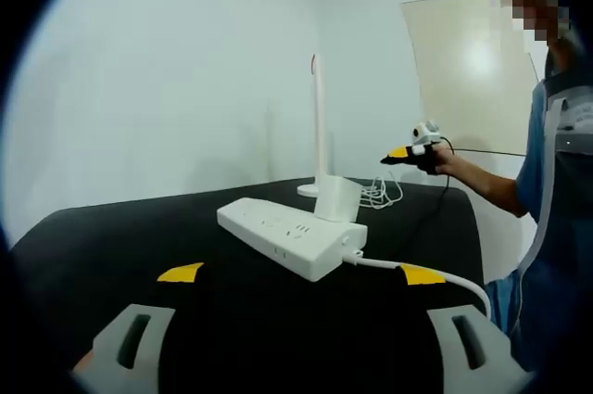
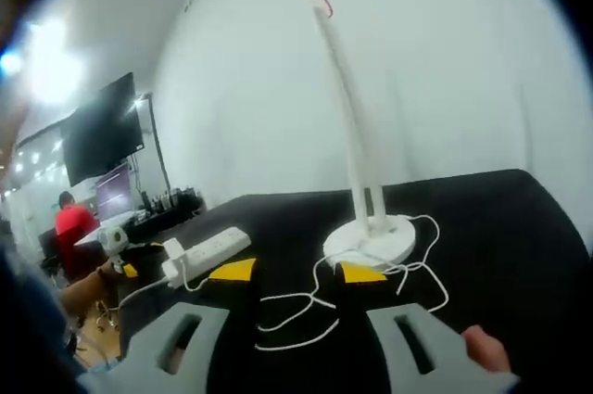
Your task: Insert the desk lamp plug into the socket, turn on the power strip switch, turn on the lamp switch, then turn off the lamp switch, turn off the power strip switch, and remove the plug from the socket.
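Observation:
A white power strip (image 1: 289, 235) lies on the black table (image 1: 111, 246), with a blocky white plug (image 1: 335, 199) standing on its top near the cable end. Behind it rises the white desk lamp (image 1: 318, 125). My left gripper (image 1: 301, 273) is open just short of the strip, holding nothing. In the right gripper view the lamp's round base (image 2: 371, 238) sits right in front of my open right gripper (image 2: 296, 272), and the lamp cord (image 2: 306, 306) lies loose between the jaws. The power strip (image 2: 206, 253) lies further left. The right gripper (image 1: 408, 155) hovers beside the lamp in a person's hand.
The strip's thick white cable (image 1: 435, 273) runs off the table's right edge. A person in blue (image 1: 556, 209) stands at that side. A dark monitor (image 2: 102, 130) and a person in red (image 2: 69, 222) are far back. The left gripper (image 2: 116, 244) shows beyond the strip.

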`<move>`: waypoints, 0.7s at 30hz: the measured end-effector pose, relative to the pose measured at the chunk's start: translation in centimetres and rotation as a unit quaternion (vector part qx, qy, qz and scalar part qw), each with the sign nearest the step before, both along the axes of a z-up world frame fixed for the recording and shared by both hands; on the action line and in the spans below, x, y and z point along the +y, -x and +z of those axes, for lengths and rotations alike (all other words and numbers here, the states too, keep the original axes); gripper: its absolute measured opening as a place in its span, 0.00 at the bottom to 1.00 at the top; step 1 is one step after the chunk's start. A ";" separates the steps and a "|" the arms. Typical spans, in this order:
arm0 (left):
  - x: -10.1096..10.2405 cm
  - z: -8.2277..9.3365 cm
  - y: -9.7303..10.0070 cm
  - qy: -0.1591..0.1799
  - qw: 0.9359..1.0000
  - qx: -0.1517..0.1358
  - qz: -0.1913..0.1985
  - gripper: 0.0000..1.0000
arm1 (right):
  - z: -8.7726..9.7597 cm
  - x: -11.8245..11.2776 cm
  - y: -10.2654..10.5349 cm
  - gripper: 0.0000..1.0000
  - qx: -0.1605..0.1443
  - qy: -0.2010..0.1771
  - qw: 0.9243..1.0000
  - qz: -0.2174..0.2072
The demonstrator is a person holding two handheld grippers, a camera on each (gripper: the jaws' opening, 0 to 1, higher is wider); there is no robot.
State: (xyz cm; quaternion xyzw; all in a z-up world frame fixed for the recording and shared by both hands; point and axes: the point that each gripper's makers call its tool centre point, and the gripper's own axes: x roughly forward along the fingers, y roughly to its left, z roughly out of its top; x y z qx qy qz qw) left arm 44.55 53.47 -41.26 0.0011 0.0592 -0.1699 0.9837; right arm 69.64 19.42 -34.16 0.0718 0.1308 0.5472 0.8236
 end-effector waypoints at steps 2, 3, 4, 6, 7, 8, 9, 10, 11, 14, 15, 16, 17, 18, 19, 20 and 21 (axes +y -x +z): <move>0.1 0.0 0.0 -0.002 1.000 -0.001 0.001 0.78 | 0.0 0.2 -0.6 0.33 -0.008 0.005 1.000 -0.006; 0.1 0.0 0.0 -0.002 1.000 -0.001 0.001 0.78 | 0.1 0.2 -1.0 0.33 -0.015 0.006 1.000 -0.009; 0.2 0.0 0.0 -0.003 1.000 -0.001 0.002 0.77 | 0.3 0.3 -1.3 0.33 -0.022 0.006 1.000 -0.011; 0.2 0.0 0.1 -0.003 1.000 0.000 0.002 0.77 | 0.4 0.4 -1.8 0.33 -0.024 0.004 1.000 -0.010; 0.3 0.0 0.1 -0.003 1.000 0.000 0.002 0.77 | 0.5 0.6 -2.0 0.33 -0.025 0.003 1.000 -0.011; 0.3 0.0 0.1 -0.003 1.000 -0.001 0.002 0.77 | 0.6 0.7 -2.3 0.33 -0.026 0.003 1.000 -0.012; 0.3 0.0 0.1 -0.003 1.000 -0.001 0.002 0.77 | 0.6 0.8 -2.6 0.33 -0.028 0.004 1.000 -0.013; 0.3 0.0 0.1 -0.003 1.000 -0.001 0.002 0.77 | 0.6 1.0 -2.9 0.33 -0.031 0.006 0.999 -0.014; 0.3 0.0 0.1 -0.003 1.000 -0.001 0.002 0.77 | 0.6 1.1 -3.2 0.33 -0.034 0.008 0.999 -0.013; 0.4 0.0 0.1 -0.005 1.000 0.000 0.003 0.77 | 0.7 1.8 -3.7 0.33 -0.045 0.005 0.999 -0.008; 0.4 0.0 0.1 -0.005 1.000 0.000 0.004 0.77 | 0.7 2.0 -3.9 0.33 -0.043 0.003 0.999 -0.007; 0.5 0.0 0.1 -0.006 1.000 0.000 0.005 0.77 | 0.8 2.2 -4.2 0.33 -0.043 0.000 0.999 -0.006; 0.5 0.0 0.2 -0.006 1.000 0.000 0.005 0.77 | 0.8 2.5 -4.4 0.33 -0.045 -0.001 0.999 -0.002; 0.5 0.0 0.2 -0.006 1.000 0.000 0.004 0.76 | 0.7 2.8 -4.7 0.33 -0.044 -0.001 0.999 -0.001; 0.5 0.0 0.2 -0.006 1.000 0.000 0.005 0.76 | 0.7 3.1 -5.0 0.33 -0.043 0.001 0.999 -0.001; 0.5 0.0 0.2 -0.006 1.000 0.000 0.005 0.76 | 0.7 3.4 -5.2 0.33 -0.045 0.003 0.999 0.002; 0.6 0.0 0.2 -0.006 1.000 0.000 0.006 0.76 | 0.6 3.6 -5.5 0.33 -0.046 0.005 0.999 0.003</move>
